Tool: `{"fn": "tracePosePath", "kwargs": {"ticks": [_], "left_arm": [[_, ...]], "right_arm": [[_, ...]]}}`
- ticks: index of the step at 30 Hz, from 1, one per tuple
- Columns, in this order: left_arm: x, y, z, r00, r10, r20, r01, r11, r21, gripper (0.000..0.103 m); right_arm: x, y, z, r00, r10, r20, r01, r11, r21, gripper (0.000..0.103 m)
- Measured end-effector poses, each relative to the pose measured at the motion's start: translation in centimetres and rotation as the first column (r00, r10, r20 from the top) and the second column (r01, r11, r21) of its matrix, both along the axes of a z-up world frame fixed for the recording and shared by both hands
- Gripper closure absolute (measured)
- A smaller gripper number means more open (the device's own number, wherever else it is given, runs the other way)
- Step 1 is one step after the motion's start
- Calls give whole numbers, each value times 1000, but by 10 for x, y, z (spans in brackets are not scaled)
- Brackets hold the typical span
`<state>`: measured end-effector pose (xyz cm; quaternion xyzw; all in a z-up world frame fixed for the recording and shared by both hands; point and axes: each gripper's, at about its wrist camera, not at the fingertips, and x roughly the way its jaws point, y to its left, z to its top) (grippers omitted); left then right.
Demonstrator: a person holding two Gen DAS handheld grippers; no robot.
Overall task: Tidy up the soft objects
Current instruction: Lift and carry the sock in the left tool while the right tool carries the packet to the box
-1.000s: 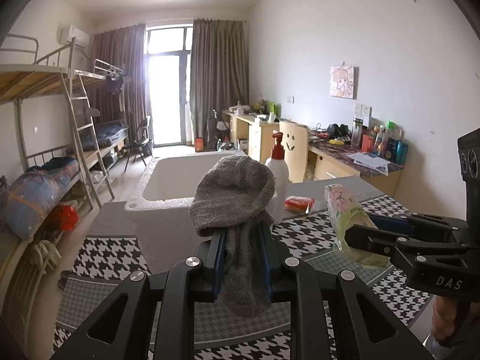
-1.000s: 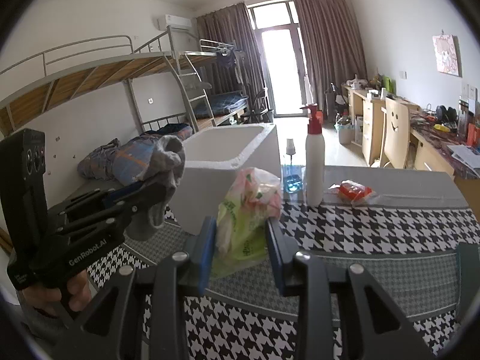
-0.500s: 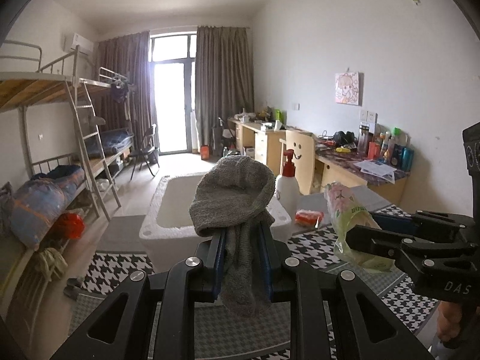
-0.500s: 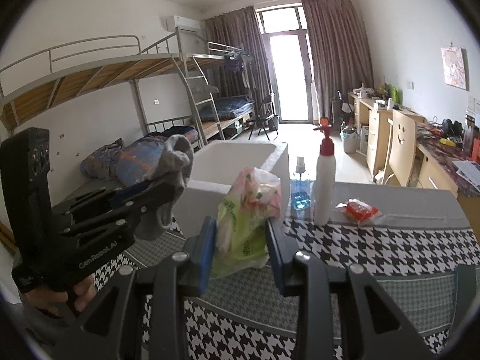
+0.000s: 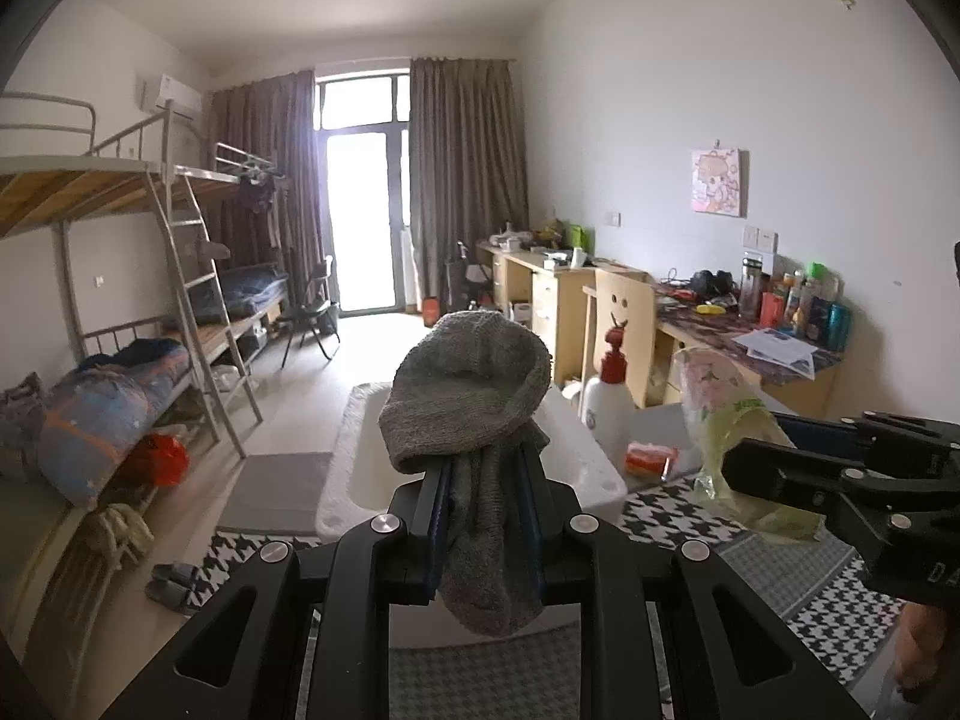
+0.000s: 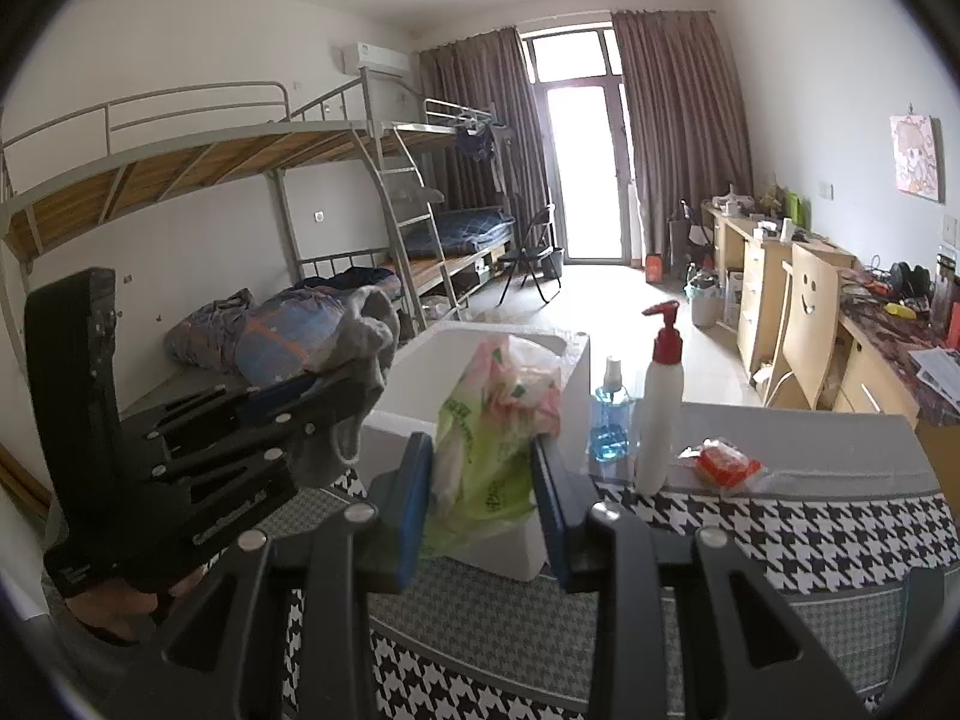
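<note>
Sock and bag held up above the desk, one in each gripper.

The left gripper [image 5: 485, 516] has its jaws clamped on a grey sock [image 5: 474, 414], whose cuff flops over the top and toe hangs below. The right gripper [image 6: 480, 498] has its jaws closed on a crumpled green-and-pink plastic bag [image 6: 492, 438]. Both hang in front of a white foam box [image 6: 468, 360] standing on the houndstooth-covered desk [image 6: 780, 534], near a white pump bottle [image 6: 660, 414], a blue spray bottle [image 6: 611, 420] and an orange packet [image 6: 723, 462].
</note>
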<state>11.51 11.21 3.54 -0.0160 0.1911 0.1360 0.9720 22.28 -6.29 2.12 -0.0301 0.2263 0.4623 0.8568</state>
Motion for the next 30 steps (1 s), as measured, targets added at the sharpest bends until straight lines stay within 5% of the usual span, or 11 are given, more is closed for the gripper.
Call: {"fn": "tracePosePath", "kwargs": {"ticks": [30], "left_arm": [[65, 24, -1, 994, 66, -88, -66, 998, 8, 81]], "right_arm": [[30, 37, 12, 1000, 8, -9, -9, 999, -54, 65]]}}
